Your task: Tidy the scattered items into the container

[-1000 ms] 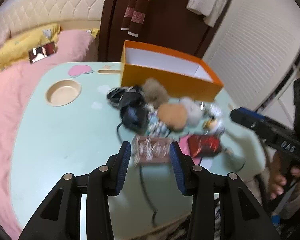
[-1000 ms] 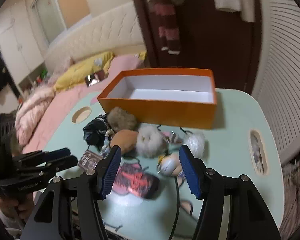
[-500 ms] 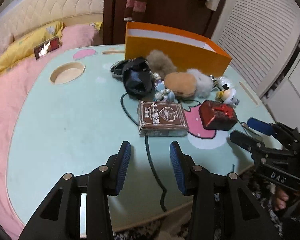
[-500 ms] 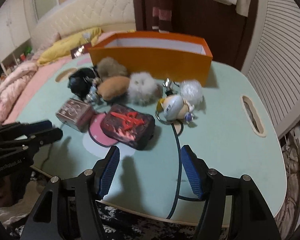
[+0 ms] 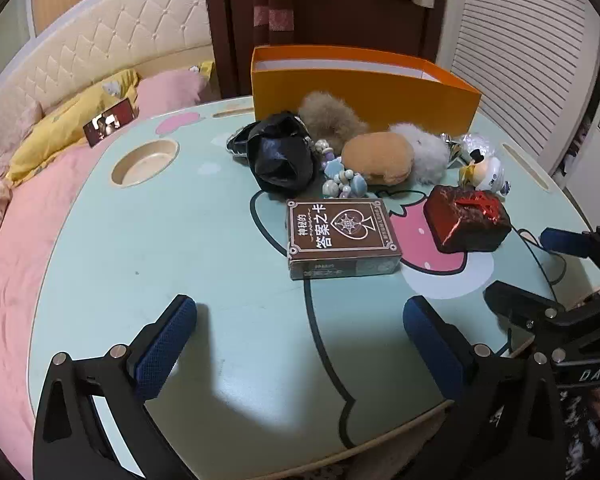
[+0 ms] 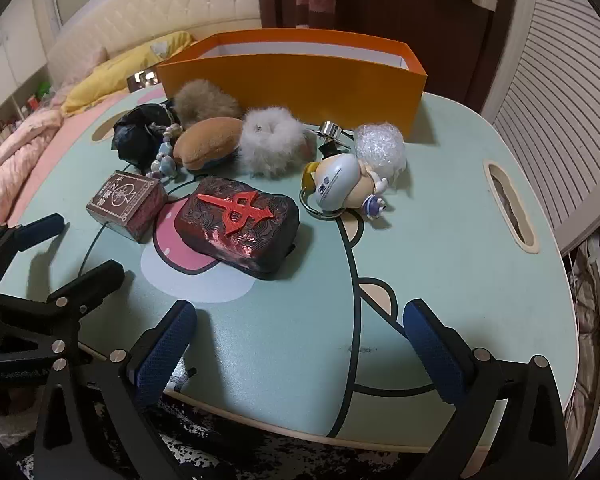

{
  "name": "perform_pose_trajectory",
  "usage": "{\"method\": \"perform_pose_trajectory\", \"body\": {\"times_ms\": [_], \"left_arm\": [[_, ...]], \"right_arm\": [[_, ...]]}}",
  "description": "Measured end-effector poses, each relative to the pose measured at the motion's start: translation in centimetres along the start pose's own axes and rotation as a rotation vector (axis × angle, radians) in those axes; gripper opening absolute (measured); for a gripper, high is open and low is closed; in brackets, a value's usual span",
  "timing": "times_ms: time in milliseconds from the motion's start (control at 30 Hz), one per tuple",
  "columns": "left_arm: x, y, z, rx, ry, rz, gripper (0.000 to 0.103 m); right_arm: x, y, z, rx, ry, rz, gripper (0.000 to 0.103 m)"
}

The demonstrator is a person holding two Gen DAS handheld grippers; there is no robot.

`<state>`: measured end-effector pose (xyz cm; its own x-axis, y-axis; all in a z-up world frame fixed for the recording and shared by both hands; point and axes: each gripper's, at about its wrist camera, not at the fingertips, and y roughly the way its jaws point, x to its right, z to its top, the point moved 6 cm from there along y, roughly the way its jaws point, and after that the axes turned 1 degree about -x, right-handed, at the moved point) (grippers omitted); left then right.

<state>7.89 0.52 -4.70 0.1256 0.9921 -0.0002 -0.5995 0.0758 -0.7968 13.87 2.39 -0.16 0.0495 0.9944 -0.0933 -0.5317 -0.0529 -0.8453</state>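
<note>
Opening wider than before, both claws empty: left claw (image 5: 300, 320), right claw (image 6: 300, 320)

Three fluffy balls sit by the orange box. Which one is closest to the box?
The brown pompom, the darkest of the three, lies right against the orange box. The grey pompom sits farther forward, and the white pompom lies off near the box's corner.

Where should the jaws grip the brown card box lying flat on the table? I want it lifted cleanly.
Grip the brown card box across its two long side edges, coming down from above. It lies flat with bare table on its left and a gap to the red case, leaving room, probably.
</note>
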Motion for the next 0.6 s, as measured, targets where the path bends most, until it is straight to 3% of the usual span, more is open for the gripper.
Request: {"method": "perform_pose_trajectory", "body": {"times_ms": [600], "left_arm": [[0.26, -0.06, -0.01, -0.002, 0.007, -0.006, 0.103]], "right_arm": [[-0.01, -0.03, 0.04, 0.005, -0.009, 0.001, 0.103]]}}
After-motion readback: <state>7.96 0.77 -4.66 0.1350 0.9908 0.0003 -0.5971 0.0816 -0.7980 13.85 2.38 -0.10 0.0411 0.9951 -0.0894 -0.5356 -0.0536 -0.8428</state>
